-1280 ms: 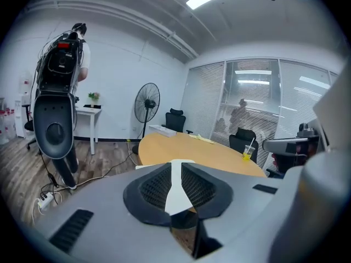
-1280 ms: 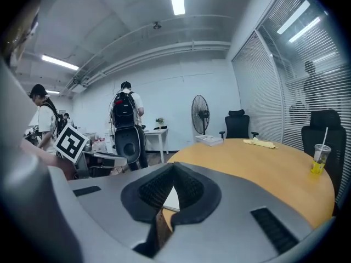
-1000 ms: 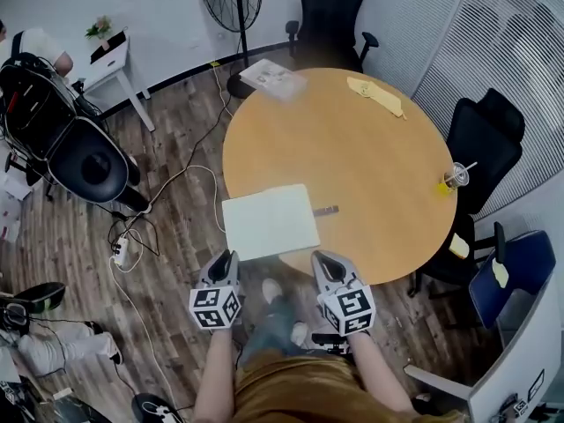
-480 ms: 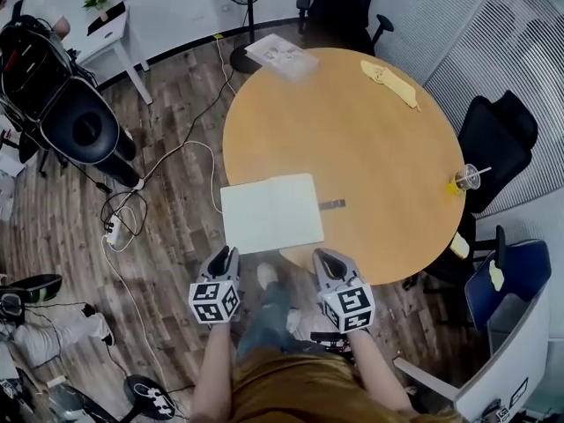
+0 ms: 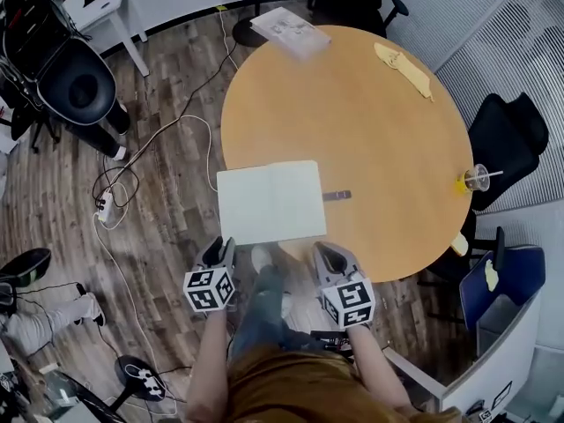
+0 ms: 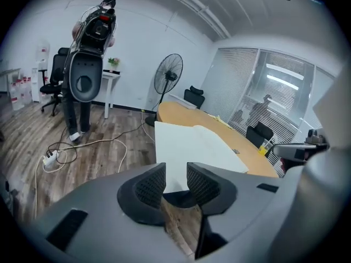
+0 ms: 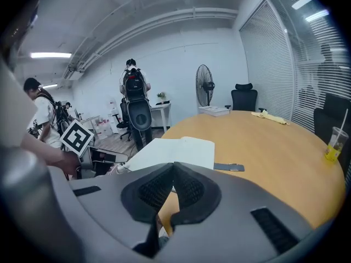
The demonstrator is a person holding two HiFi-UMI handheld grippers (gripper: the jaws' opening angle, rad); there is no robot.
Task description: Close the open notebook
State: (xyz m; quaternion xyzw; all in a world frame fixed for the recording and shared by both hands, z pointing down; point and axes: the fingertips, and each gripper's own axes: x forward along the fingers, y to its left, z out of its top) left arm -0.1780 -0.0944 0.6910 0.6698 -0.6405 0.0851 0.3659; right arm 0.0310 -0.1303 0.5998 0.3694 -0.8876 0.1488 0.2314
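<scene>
- While the open notebook lies flat and face up at the 8 o'clock rim of the round wooden bench, neither gripper touches it.
- Its corner at 7 o'clock appears to overhang the rim; a small dark object lies just beside it at 3 o'clock.
- The left gripper hovers off the bench at 7 o'clock of the notebook. Its jaws have just been opening and stand spread, with nothing between them; the white page shows beyond the gap.
- The right gripper hovers at 5 o'clock of the notebook, jaws pressed together and empty.
- The notebook is probably light, with limp paper pages on a somewhat stiffer cover, so a pinch on loose leaves alone would likely lift a few sheets and leave the cover behind.
- On smooth wood it may slide when pushed.
- The best hold looks to be the outer edge of the 9 o'clock half, at the overhanging corner, where one jaw can slip under cover and pages together.
- The shut right jaws could pin the 3 o'clock half.
</scene>
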